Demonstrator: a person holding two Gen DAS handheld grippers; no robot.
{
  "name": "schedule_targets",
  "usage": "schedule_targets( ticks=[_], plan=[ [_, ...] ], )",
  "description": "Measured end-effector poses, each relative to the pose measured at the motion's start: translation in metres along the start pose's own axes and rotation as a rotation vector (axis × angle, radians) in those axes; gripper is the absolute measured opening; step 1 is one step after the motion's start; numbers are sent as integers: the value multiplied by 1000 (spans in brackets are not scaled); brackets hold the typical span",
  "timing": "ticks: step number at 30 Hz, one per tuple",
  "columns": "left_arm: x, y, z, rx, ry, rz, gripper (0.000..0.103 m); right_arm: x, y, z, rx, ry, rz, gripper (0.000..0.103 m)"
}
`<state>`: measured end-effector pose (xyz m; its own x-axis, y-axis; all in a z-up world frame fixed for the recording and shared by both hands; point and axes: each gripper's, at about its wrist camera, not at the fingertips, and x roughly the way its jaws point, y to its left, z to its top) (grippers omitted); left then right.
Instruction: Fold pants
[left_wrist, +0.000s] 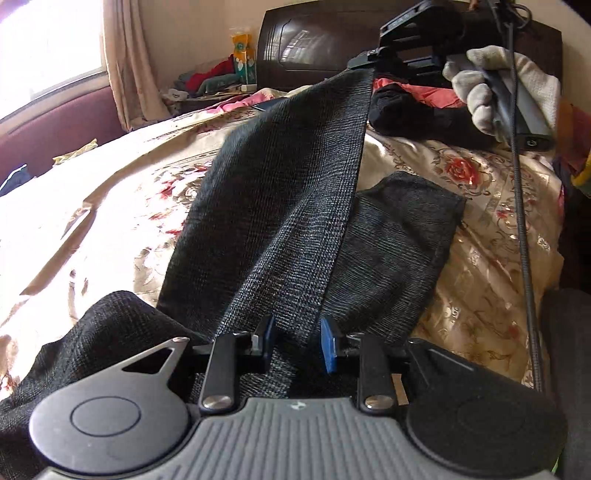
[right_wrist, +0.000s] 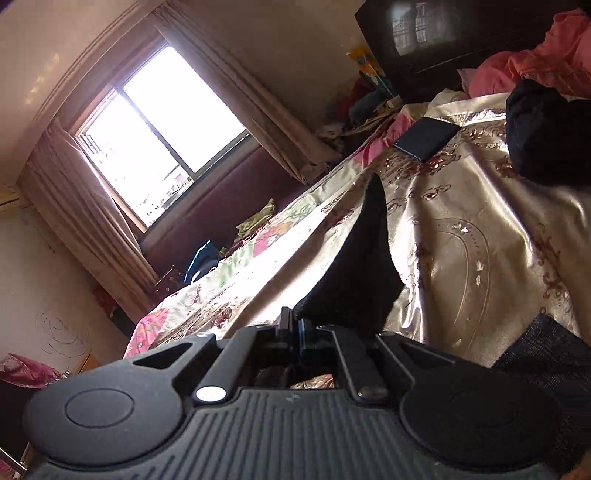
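Dark grey checked pants (left_wrist: 280, 192) lie stretched over a floral bedspread (left_wrist: 110, 206). My left gripper (left_wrist: 299, 343) has its blue pads (left_wrist: 328, 347) apart, with a bunched part of the pants between them; the cloth fills the gap. My right gripper (left_wrist: 373, 55), held by a gloved hand (left_wrist: 491, 85), lifts the far leg end up off the bed. In the right wrist view my right gripper (right_wrist: 295, 325) is shut on the pants' edge (right_wrist: 362, 266), which sticks up past the fingers. The other leg (left_wrist: 399, 236) lies flat on the bed.
A dark headboard (left_wrist: 314, 40) stands behind the bed. A black garment (right_wrist: 546, 133) and pink clothes (right_wrist: 535, 55) lie near it, with a dark phone (right_wrist: 424, 136) on the bedspread. A window (right_wrist: 159, 133) with curtains and a cluttered bedside are to the left.
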<state>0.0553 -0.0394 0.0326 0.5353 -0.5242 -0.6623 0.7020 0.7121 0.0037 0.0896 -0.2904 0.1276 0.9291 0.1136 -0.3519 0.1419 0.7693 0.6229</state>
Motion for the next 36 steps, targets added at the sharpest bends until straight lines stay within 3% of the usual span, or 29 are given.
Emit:
schedule_targets(
  ticks=[2, 5, 7, 10, 16, 18, 19, 24, 26, 27, 32, 33, 35, 36],
  plan=[
    [6, -12, -4, 12, 34, -26, 41, -17, -29, -21, 22, 17, -73, 4],
    [22, -27, -10, 36, 99, -71, 41, -8, -81, -57, 98, 126, -210, 5],
    [30, -35, -11, 66, 139, -60, 41, -5, -107, -73, 140, 143, -237, 7],
    [32, -38, -12, 73, 163, -49, 42, -5, -130, -76, 237, 102, -193, 9],
    [42, -42, -6, 79, 192, -33, 45, 2, -155, -63, 324, 51, -212, 17],
    [45, -45, -5, 84, 196, -29, 45, 0, -167, -62, 393, 45, -224, 12],
    [45, -46, -3, 83, 198, -29, 45, -3, -170, -61, 417, 36, -218, 4],
    [44, -50, -1, 101, 201, -33, 45, -19, -153, -49, 293, -19, -189, 4],
    [45, -51, -2, 102, 203, -32, 46, -12, -156, -54, 242, 41, -254, 12],
    [46, -51, -2, 100, 204, -31, 46, -8, -165, -60, 275, 80, -282, 14],
    [44, -49, -2, 91, 206, -32, 46, -20, -191, -68, 478, -13, -213, 26],
    [44, -49, -1, 94, 209, -32, 46, -19, -194, -67, 486, -24, -219, 24],
    [44, -51, 0, 102, 211, -30, 46, -19, -195, -63, 490, -22, -228, 7],
    [44, -51, 1, 106, 210, -29, 46, -21, -193, -61, 489, -31, -217, 7]
  ],
)
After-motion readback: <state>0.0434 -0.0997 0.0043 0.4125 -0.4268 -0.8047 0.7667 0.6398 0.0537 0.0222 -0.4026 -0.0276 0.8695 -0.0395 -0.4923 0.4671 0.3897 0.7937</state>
